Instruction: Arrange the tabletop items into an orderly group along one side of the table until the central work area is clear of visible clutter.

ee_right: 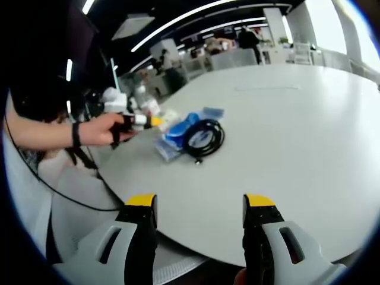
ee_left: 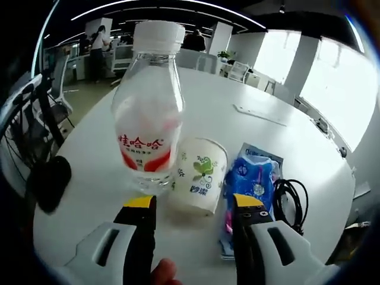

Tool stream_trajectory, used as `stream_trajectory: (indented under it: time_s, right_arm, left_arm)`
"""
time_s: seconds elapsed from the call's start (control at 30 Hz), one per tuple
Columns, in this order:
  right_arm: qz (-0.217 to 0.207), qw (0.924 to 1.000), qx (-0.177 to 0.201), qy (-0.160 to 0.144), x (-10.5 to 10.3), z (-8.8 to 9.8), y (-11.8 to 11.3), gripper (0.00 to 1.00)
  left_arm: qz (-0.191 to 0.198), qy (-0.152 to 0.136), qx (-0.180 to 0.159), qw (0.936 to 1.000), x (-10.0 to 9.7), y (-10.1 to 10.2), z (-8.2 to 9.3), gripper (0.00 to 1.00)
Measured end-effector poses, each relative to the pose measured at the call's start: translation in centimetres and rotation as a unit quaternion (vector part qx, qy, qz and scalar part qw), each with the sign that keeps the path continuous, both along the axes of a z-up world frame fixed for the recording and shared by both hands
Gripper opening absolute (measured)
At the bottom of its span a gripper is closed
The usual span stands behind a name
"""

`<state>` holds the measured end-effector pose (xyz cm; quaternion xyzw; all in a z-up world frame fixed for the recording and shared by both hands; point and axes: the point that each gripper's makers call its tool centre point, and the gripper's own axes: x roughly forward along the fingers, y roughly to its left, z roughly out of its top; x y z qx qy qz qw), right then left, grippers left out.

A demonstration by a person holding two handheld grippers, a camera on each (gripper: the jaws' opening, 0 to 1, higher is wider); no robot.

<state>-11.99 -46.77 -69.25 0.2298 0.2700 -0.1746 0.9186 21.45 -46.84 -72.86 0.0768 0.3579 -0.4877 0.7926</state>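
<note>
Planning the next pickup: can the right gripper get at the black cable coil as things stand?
Probably yes. The right gripper is open and empty, with bare table between it and the cable coil; the blue packet touches only the coil's far side.

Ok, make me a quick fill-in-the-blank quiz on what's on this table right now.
1. The bottle has a ____ cap.
2. The paper cup lies on its ____.
3. The coiled cable is ____ in colour.
4. The right claw has its jaws ____.

Missing words: white; side; black; open
</note>
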Motion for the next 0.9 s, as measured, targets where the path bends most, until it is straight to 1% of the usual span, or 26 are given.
stream_trajectory:
  time_s: [0.23, 0.43, 0.57, 0.73, 0.9]
  right_arm:
    - [-0.003, 1.0, 0.001, 0.003, -0.43, -0.1, -0.1, 0.56]
    - [-0.006, 1.0, -0.001, 0.005, -0.6, 0.01, -0.31, 0.56]
    - [-0.006, 1.0, -0.001, 0.004, -0.57, 0.11, -0.4, 0.56]
    - [-0.004, 1.0, -0.001, 0.005, -0.41, 0.07, -0.39, 0.56]
    - [-0.002, 1.0, -0.001, 0.002, 0.01, 0.16, -0.42, 0.56]
  left_arm:
    - [-0.003, 0.001, 0.003, 1.0, 0.06, -0.38, -0.34, 0.48]
    - [0.0, -0.001, 0.005, 1.0, 0.32, -0.41, -0.57, 0.41]
    - [-0.004, -0.001, 0.004, 1.0, 0.29, -0.46, -0.59, 0.39]
    - [-0.009, 0.001, -0.002, 1.0, -0.1, -0.57, -0.49, 0.35]
    - [-0.018, -0.001, 0.0, 0.9998, -0.47, 0.23, -0.44, 0.34]
